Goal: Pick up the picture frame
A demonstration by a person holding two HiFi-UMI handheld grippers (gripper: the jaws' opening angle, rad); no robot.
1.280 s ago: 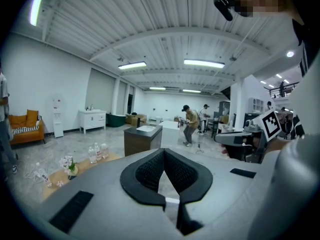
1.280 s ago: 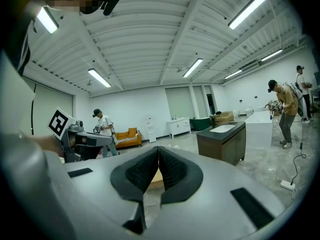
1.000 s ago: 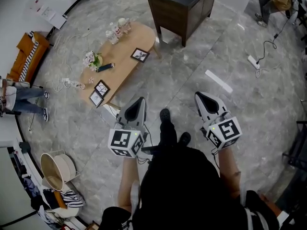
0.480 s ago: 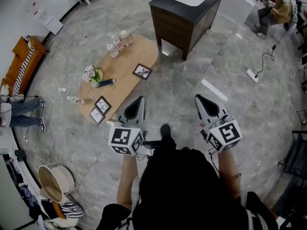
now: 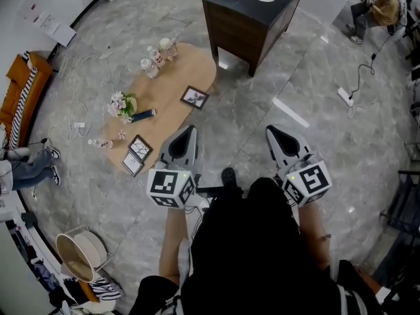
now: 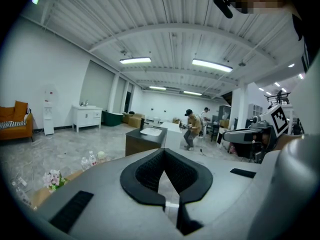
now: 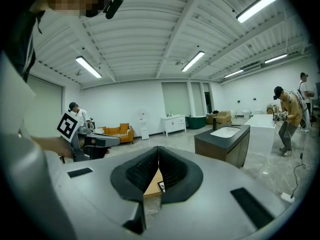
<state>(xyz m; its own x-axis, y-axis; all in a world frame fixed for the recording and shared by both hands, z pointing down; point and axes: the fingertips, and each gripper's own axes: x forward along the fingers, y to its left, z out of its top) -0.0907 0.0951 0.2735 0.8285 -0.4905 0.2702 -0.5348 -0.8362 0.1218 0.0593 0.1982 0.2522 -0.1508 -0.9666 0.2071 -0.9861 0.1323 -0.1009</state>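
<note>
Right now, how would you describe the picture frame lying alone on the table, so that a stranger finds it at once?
Find the long oval wooden table beside the dark sink cabinet. The picture frame lies near the table edge at the cabinet end. It lies alone, while two other frames sit side by side at the opposite end.
</note>
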